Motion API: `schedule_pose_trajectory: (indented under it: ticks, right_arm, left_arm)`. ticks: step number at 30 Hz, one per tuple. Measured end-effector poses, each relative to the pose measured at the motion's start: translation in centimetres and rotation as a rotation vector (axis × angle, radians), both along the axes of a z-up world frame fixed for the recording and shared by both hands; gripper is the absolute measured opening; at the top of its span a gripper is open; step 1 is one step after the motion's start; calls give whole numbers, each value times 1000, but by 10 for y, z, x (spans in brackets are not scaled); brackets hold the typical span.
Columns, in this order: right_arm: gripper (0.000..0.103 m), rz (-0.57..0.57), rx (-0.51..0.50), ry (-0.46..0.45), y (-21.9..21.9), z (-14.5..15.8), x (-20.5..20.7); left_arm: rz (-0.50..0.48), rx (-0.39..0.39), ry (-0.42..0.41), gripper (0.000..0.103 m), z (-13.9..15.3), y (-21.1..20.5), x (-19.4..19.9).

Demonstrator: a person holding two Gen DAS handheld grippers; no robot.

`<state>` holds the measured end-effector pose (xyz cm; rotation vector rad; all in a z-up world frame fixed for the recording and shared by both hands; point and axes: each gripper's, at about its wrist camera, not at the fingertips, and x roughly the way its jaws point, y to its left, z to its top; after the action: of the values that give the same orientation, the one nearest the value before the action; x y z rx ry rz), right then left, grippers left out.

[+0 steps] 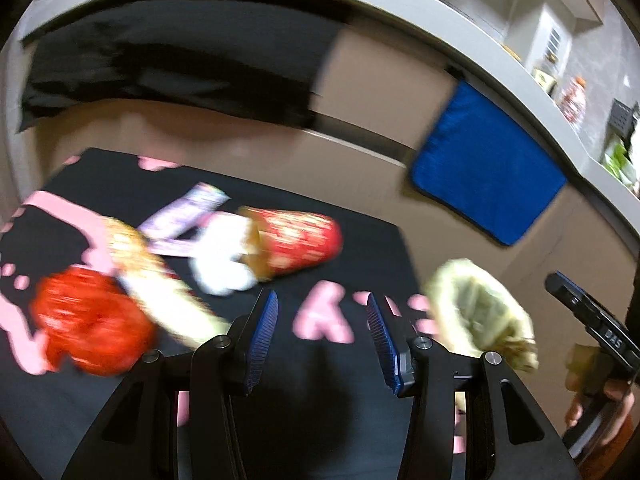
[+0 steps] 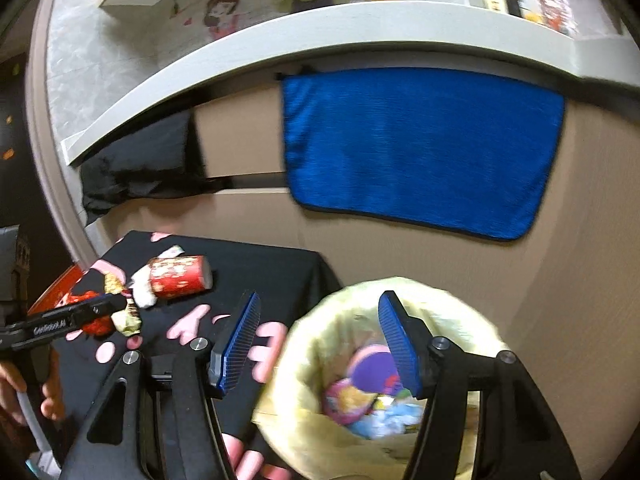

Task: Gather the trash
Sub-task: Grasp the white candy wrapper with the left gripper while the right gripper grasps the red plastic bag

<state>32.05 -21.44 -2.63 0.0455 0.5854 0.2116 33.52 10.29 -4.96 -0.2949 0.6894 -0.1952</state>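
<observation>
Blue ribbed pads line both claws, and both stand parted with nothing between them. The left gripper (image 1: 322, 338) points downward over a black cloth with pink lettering (image 1: 280, 420), its jaws about half open and empty. Ahead of its fingertips, on the cloth, lies the remaining trash: a red patterned paper cup (image 1: 298, 242) on its side, a white crumpled piece (image 1: 218, 258) touching the cup's mouth, a purple wrapper (image 1: 180, 222) behind it, a gold-printed wrapper (image 1: 148, 276) lying diagonally, and a red crumpled item (image 1: 90, 326) to the left; all are motion-blurred. The right gripper (image 2: 320, 344) also tilts downward, its jaws well apart and gripping nothing, held over the mouth of a bin lined with a yellowish bag (image 2: 316, 364). Colourful wrappers (image 2: 368, 392) lie inside the bin, including a purple one and a pink one. The bin stands just beside the clothed table's right edge. In the right wrist view a hand (image 2: 24, 392) holds the left gripper's handle at the lower left. Behind both hangs a blue towel (image 2: 420, 148) from a grey counter edge (image 2: 360, 28), with a black cloth (image 2: 136, 164) hanging to its left.
</observation>
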Motion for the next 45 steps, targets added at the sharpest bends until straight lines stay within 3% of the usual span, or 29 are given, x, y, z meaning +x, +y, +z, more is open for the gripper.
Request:
schedule_pose_trajectory:
  ticks: [7,10,12,15,20,26,33,36,41,45]
  right_arm:
    - [59,113,-32,80,75,-20,17]
    - [59,172,-43,111,108,-26,24]
    - [59,203,-50,128,128,-32,28]
    - [59,233,-53,135,150,-41,27]
    - [59,225,-40,65,160,-47,16]
    - [59,193,-46,69,156,-52,23]
    - [59,148,-23,106,141,-67,38]
    - [59,142,-12,115,138,-71,43]
    - [59,148,-8,135,139,-76,49]
    - [59,147,10,155,139,-78,47]
  left_arm:
    - [233,-50,-23,48,-13,99,-28]
    - [279,-89,-19,48,-18,134,-32]
    - [250,-117,-4,48,-18,149,-26]
    - [95,-118,-8,48,-8,151,-4]
    - [-106,127,-83,48,7,127,51]
    - [-267,233,88,48,-19,109,142]
    - [-337,378,227,48,-53,82,194]
    - [-311,355,303,46,-64,83,210]
    - [-310,273,337,21,-67,86,205]
    - [-288,156,368,13,-65,94,180]
